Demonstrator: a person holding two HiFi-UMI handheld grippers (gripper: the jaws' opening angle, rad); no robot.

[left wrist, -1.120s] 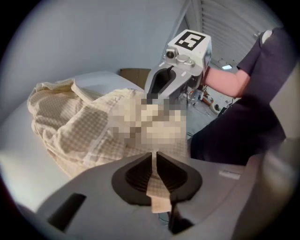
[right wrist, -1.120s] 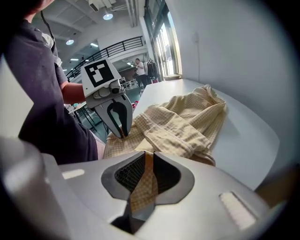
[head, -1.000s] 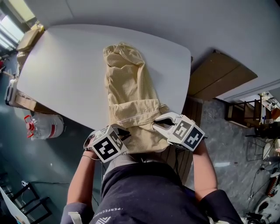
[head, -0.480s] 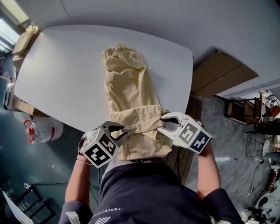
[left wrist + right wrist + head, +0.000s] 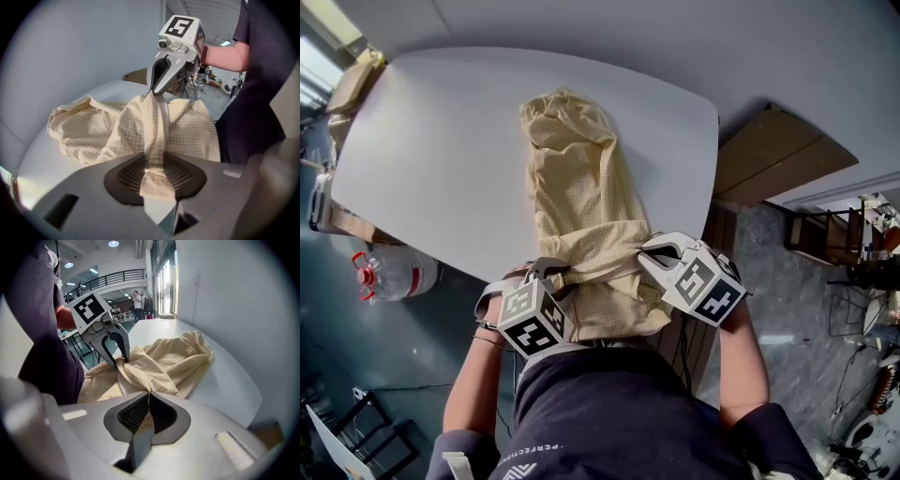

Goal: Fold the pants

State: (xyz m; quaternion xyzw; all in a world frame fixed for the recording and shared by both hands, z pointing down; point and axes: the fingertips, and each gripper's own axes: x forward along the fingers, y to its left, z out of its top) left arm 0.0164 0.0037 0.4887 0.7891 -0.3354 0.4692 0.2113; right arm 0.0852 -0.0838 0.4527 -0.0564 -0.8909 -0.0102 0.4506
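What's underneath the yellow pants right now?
The white table lies under most of the pants. Their near end overhangs its edge; anything beneath the cloth is covered.

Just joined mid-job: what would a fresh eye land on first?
Pale yellow checked pants lie lengthwise on the grey table, near end over its edge. There the left gripper, jaws opening, and the right gripper, jaws closing, both have a bunched fold of cloth between their jaws.
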